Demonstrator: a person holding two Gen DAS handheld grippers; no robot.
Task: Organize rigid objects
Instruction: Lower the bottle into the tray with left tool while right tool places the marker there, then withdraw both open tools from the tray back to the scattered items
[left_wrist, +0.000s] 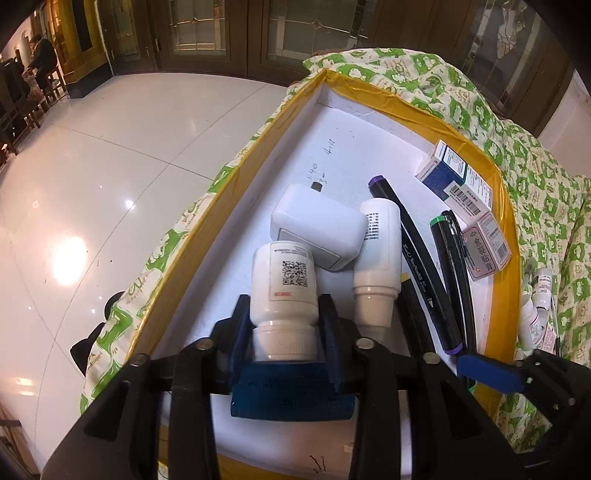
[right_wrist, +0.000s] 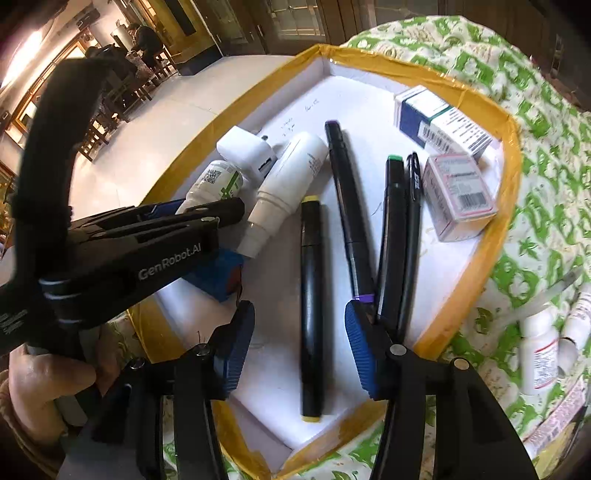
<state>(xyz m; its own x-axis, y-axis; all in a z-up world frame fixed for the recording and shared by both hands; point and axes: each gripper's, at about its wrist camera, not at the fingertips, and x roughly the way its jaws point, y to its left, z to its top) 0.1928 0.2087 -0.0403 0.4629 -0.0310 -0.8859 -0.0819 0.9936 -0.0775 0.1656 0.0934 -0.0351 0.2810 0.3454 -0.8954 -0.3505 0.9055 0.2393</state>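
The left gripper (left_wrist: 284, 321) clamps a white bottle (left_wrist: 283, 284) by its neck. The right gripper (right_wrist: 299, 343) gapes wide over a black marker (right_wrist: 311, 306) in the tray (right_wrist: 476, 258).

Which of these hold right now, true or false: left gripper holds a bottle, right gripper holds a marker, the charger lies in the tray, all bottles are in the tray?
1. The left gripper is shut on the QR-code bottle. True.
2. The right gripper grips the yellow-capped marker. False: its jaws stand open either side of the marker.
3. The white charger lies in the tray. True.
4. Every bottle is in the tray. False: small bottles lie outside on the green cloth.
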